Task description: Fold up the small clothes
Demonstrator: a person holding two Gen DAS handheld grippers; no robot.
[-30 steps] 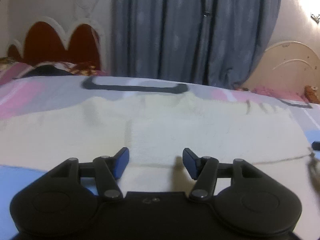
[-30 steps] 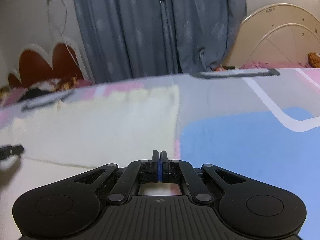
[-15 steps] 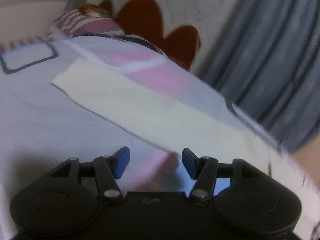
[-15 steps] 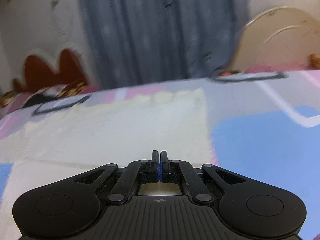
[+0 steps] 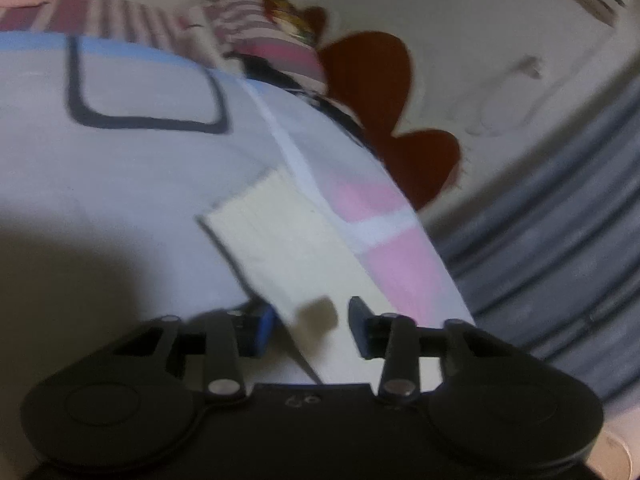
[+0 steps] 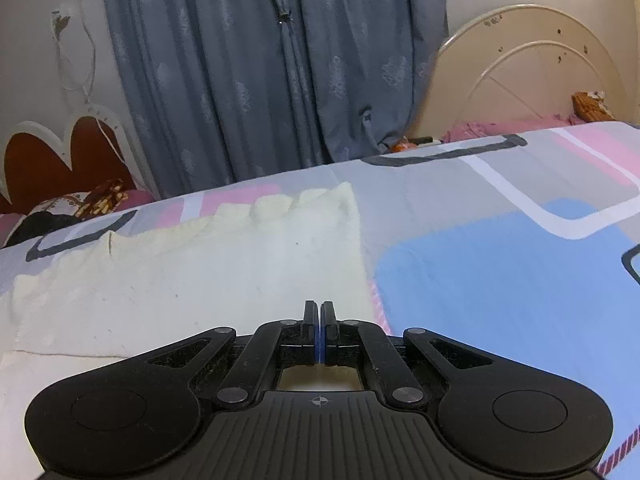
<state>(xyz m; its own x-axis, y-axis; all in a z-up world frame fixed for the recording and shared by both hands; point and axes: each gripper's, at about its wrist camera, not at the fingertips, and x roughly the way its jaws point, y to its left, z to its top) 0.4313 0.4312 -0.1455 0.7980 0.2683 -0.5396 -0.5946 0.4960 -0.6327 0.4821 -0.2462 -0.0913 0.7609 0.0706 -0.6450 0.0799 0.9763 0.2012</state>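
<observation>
A cream knitted garment (image 6: 200,280) lies flat on the patterned bedsheet (image 6: 500,280). In the left wrist view a narrow end of it (image 5: 288,240) runs down between the fingers of my left gripper (image 5: 312,326). That gripper's jaws are closing, and the cloth's edge lies between the blue pads with a gap still on both sides. This view is tilted and blurred. My right gripper (image 6: 320,332) is shut just above the garment's near right corner. No cloth shows between its fingertips.
The bed has pillows (image 5: 272,36) and a red, white-trimmed headboard (image 6: 52,160) at its left end. Grey-blue curtains (image 6: 260,72) hang behind it. A cream headboard (image 6: 528,80) stands at the far right. The sheet's blue patch (image 6: 500,280) lies right of the garment.
My left gripper has swept along to the garment's narrow end and rolled over, and its jaws have narrowed around the cloth's edge. The right gripper has stayed shut in nearly the same place.
</observation>
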